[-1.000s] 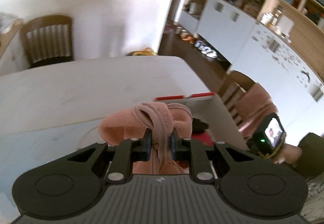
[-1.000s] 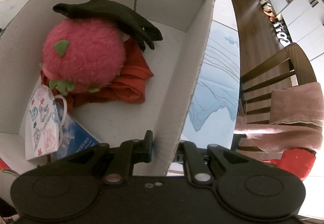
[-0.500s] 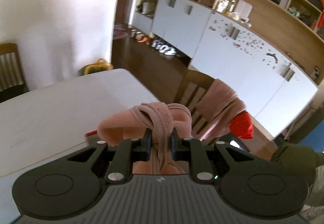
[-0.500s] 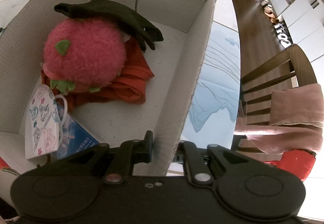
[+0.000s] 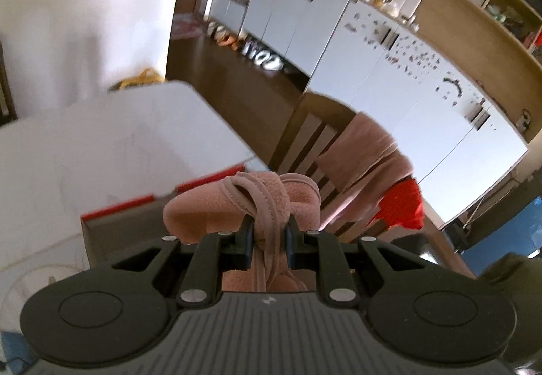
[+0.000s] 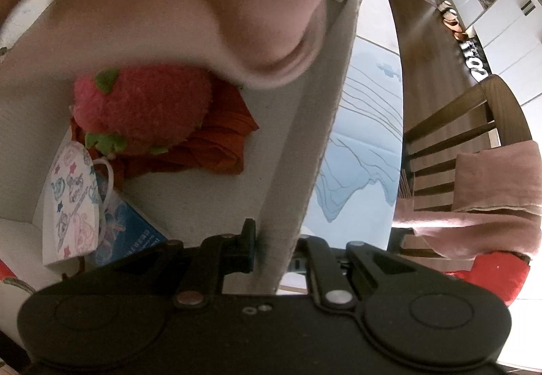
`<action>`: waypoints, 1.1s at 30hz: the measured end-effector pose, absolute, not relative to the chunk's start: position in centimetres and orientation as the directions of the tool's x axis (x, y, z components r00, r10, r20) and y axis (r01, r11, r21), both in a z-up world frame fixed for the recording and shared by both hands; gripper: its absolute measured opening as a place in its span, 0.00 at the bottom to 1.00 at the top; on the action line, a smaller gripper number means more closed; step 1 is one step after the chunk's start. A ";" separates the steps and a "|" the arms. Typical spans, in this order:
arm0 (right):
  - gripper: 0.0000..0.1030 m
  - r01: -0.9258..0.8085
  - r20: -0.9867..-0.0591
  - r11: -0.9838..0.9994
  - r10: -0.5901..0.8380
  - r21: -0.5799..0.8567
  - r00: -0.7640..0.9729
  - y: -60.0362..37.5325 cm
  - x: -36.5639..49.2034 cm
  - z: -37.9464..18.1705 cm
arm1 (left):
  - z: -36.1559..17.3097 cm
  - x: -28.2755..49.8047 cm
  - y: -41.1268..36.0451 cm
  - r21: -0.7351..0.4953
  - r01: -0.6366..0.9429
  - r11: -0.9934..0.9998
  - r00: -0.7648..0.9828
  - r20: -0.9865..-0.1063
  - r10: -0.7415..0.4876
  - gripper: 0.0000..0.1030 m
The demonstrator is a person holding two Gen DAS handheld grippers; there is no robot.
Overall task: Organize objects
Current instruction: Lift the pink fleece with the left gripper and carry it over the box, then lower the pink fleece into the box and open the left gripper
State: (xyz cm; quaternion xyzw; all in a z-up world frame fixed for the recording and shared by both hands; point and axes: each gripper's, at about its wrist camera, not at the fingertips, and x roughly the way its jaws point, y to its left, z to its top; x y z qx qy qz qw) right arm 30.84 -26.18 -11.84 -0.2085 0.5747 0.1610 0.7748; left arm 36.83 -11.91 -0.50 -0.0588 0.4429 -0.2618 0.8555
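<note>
A: Pink fleece slipper (image 5: 237, 202), strap bunched. Where is it?

B: In the left gripper (image 5: 270, 239), fingers clamped on the strap, held above the box (image 6: 315, 144). From the right wrist view it fills the upper frame, blurred, over the plush (image 6: 142, 103).

A: Right gripper (image 6: 274, 253)?

B: Fingers pinched on the box's near wall, one pad inside, the other outside.

A: Box contents?

B: Red-pink plush on an orange cloth (image 6: 220, 141); printed mask (image 6: 76, 202) over a blue packet (image 6: 125, 236), near corner.

A: Beyond?

B: White table (image 5: 111, 151); chair (image 6: 467, 124) draped with a pink towel (image 6: 491, 185).
</note>
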 end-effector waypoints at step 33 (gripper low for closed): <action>0.10 -0.494 -0.960 0.859 0.014 -0.131 0.279 -26.2 30.9 -11.7 | -5.7 32.6 -11.3 -0.280 0.358 0.891 0.433 -0.796 -0.424 0.66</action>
